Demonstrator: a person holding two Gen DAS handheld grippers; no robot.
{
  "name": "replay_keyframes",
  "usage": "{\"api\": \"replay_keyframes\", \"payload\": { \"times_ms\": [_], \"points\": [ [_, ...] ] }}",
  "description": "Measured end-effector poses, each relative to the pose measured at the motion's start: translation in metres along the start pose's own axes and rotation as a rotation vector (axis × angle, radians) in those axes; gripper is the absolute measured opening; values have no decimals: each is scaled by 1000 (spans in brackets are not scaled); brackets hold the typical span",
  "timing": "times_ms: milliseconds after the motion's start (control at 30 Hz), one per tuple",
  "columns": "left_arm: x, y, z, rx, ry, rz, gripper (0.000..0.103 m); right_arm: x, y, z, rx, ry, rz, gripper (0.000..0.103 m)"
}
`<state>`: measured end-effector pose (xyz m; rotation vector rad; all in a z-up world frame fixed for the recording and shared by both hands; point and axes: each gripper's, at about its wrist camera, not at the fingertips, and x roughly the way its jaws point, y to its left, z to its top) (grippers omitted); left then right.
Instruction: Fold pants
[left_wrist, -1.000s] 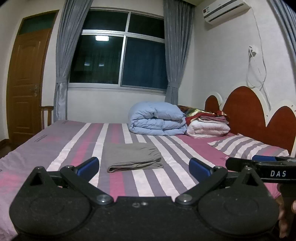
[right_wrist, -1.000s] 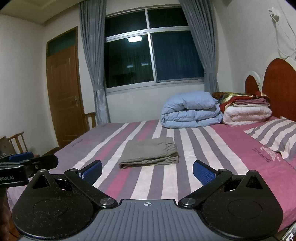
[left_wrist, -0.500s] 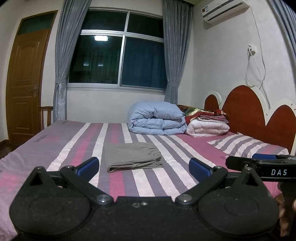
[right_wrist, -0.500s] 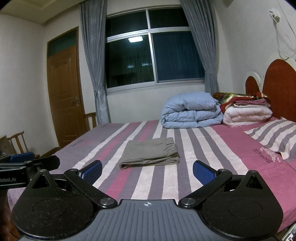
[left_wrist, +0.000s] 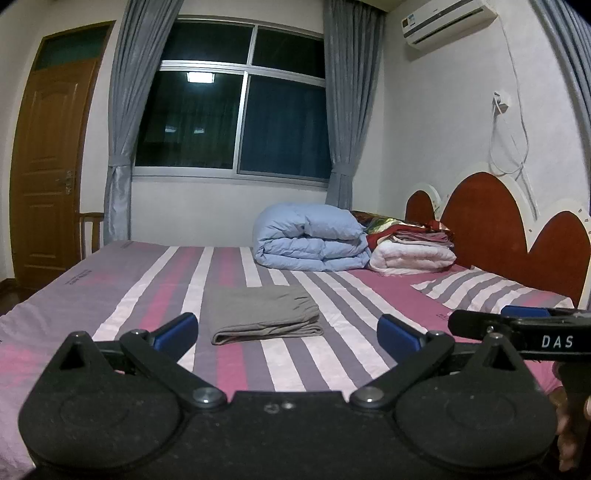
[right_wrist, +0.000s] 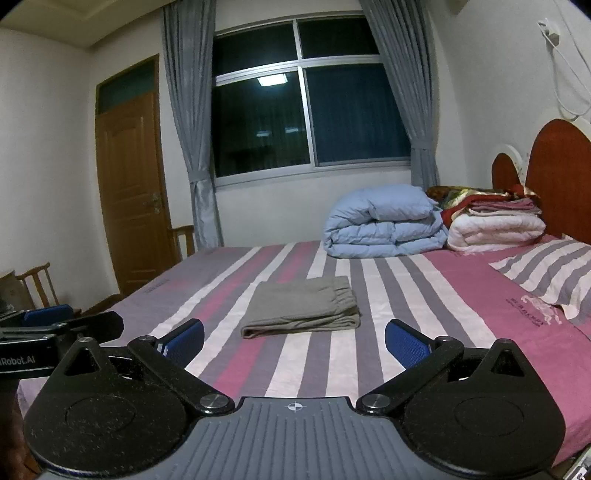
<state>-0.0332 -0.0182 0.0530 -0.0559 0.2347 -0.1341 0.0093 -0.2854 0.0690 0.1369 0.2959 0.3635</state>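
Barely any shift vs 0.5 s ago: both views held nearly same framing, pants unmoved. Gray pants (left_wrist: 260, 312) lay folded into a neat flat rectangle on striped bedsheet (left_wrist: 147, 295), mid-bed, fold edge facing cams, elastic waistband toward R side; same pants (right_wrist: 303, 306) seen from R wrist. Left gripper (left_wrist: 286, 330) hung short of pants, apart from them, blue pads (left_wrist: 175, 330) spread wide, holding nothing. Right gripper (right_wrist: 293, 341) likewise back from pants, pads (right_wrist: 406, 345) wide apart, nothing held. R gripper's side also showed at R edge of L view, w/ "DAS" label; L gripper's side showed at L edge of R view. Farther back: light blue duvet (left_wrist: 310, 238) folded near far bed edge, white blanket stack (left_wrist: 412, 254) just beside it, touching. Striped pillow (right_wrist: 546, 273) at R, near red headboard (left_wrist: 484, 225). Behind bed: dark window (left_wrist: 236, 110) w/ gray curtains (left_wrist: 343, 110), wood door (right_wrist: 129, 192) at L, AC unit (left_wrist: 447, 18) up high on R wall.
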Motion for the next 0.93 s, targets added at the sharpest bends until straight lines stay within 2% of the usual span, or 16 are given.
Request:
{"api": "replay_keyframes", "payload": {
  "times_ms": [500, 833, 933],
  "points": [
    [-3, 1, 0, 4, -10, -1, 97, 2, 2, 3, -11, -2, 1, 103],
    [-8, 8, 4, 7, -60, -9, 97, 0, 2, 5, -28, -9, -3, 103],
    [-6, 13, 5, -27, -50, -2, 97, -1, 3, 4, -27, -8, -3, 103]
  ]
}}
